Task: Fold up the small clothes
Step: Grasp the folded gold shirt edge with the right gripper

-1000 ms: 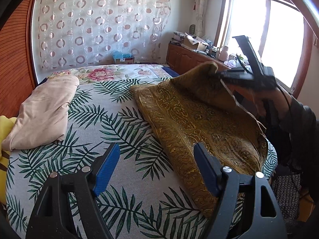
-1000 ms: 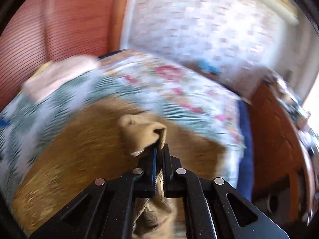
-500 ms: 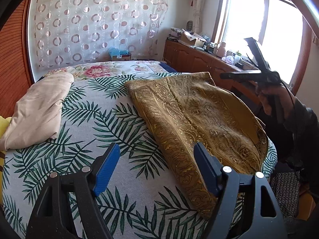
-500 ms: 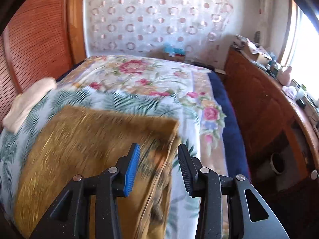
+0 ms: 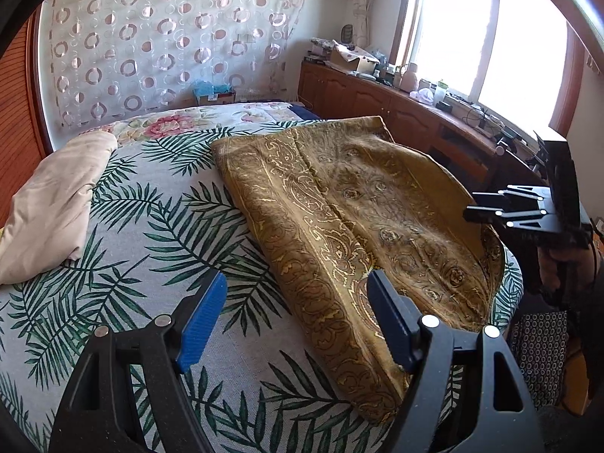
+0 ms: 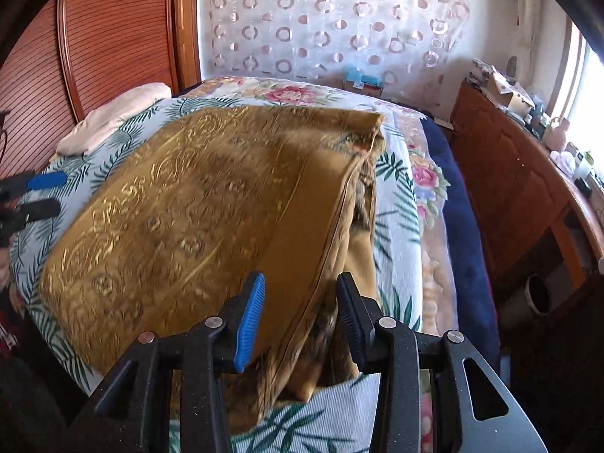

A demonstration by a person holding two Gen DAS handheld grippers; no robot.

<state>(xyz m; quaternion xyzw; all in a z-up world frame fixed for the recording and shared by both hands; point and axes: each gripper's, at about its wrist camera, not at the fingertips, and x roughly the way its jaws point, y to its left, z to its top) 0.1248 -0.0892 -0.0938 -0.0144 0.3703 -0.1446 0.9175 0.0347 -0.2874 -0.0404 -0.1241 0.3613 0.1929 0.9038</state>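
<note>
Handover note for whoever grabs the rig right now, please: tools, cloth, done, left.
Left tool: open, empty, over the bedspread beside the gold cloth.
Right tool: open, empty, at the cloth's layered edge.
Gold cloth: lies on the bed, folded over once, edges roughly matched at the far corner.
Beige folded garment: set aside near the headboard.
Left: probably another fold of the gold cloth, then set it aside.

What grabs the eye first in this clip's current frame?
The gold paisley cloth spread over the right half of the palm-leaf bedspread, one layer folded over another. Both the left gripper and the right gripper hang open near its edges, and a beige folded garment lies far left.
</note>
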